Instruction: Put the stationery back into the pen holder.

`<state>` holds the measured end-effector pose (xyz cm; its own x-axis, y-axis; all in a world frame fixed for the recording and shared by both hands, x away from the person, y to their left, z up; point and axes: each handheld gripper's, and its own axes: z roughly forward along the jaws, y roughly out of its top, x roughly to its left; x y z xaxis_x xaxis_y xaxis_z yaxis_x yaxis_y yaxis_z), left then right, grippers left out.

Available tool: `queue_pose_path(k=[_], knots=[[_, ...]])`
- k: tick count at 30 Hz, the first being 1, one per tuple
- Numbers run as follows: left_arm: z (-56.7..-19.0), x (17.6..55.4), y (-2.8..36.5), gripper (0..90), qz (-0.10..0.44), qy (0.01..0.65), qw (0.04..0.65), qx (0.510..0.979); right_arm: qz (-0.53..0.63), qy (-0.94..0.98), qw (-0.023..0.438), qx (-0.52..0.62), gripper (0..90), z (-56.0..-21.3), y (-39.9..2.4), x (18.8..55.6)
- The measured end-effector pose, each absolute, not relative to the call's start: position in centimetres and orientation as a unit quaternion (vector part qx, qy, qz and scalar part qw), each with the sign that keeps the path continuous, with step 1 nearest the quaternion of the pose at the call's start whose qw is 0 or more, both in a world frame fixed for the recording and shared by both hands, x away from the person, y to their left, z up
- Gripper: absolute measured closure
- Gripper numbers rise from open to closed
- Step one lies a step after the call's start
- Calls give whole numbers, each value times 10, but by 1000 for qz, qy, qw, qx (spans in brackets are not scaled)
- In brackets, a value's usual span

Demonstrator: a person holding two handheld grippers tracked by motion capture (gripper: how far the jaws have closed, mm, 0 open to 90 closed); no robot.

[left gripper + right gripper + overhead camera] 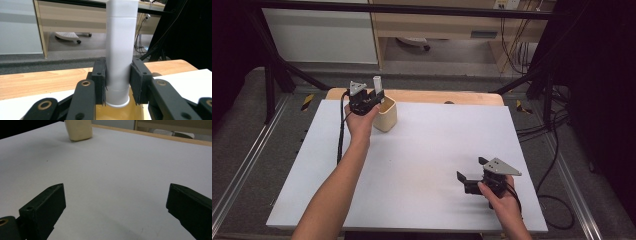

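A white upright tube (121, 50) is clamped between the pads of my left gripper (117, 83), its lower end just above the mouth of a cream cup (122, 112). From above, my left gripper (374, 95) is at the far left of the white mat, holding the white tube (377, 82) over the cream cup (387, 115). My right gripper (472, 172) hovers near the front right of the mat, jaws wide apart with nothing between them. In the right gripper view the right gripper (115, 205) faces the bare mat, with the cream cup (78, 130) far off.
The white mat (427, 160) covers a wooden table (437, 96) whose far edge shows beyond it. Black cables trail from both grippers and lie on the floor at the right. Dark frame legs stand at the back corners.
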<state>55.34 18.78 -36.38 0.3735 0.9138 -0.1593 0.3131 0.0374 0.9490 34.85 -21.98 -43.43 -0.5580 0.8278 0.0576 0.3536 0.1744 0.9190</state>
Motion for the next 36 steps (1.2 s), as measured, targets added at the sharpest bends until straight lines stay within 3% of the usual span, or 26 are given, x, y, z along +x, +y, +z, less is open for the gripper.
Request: queue_pose_path(k=[20,24,28,33,36], knots=[[-375,551,184,665,268,494,530,635,498,729,237,406,30,-434,-219,348],[-366,542,187,390,281,495,544,616,499,729,237,404,30,-434,-219,348],[-358,524,192,230,298,489,527,628,500,728,238,405,29,-434,-221,348],[-353,498,201,104,281,480,528,641,501,727,241,404,29,-433,-223,348],[-355,478,209,90,274,472,537,643,502,724,241,407,29,-432,-223,347]])
